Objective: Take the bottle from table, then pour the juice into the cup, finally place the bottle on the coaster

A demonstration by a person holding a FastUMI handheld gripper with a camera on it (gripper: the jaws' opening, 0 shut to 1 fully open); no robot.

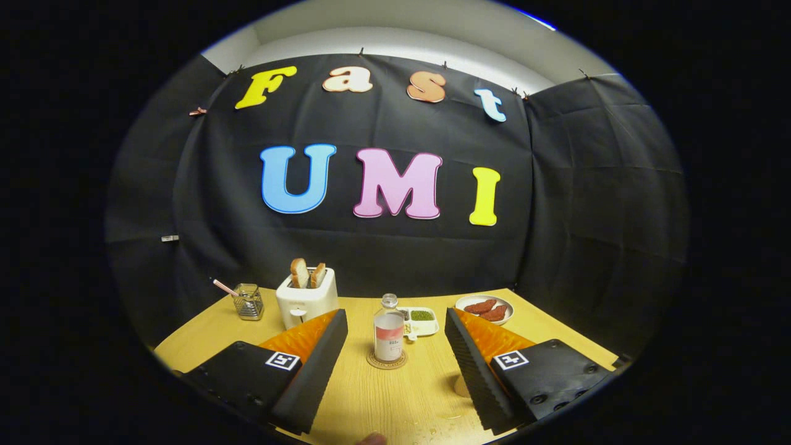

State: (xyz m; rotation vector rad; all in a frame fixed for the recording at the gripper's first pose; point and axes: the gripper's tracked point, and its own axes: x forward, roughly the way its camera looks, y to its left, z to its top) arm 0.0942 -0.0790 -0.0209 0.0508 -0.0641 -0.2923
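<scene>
With the gripper fingers spread wide and nothing held, the glass juice bottle is seen upright on the round coaster just ahead between them, so a straight, level retreat is advised to avoid clipping it.

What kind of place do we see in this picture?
Probably a staged breakfast table in a recording booth: a toaster holding bread, a plate of sausages, a bottle on a coaster. The gripper is open.

Dim booth, sharp centre, fisheye-bent edges, soft shadows.
</scene>
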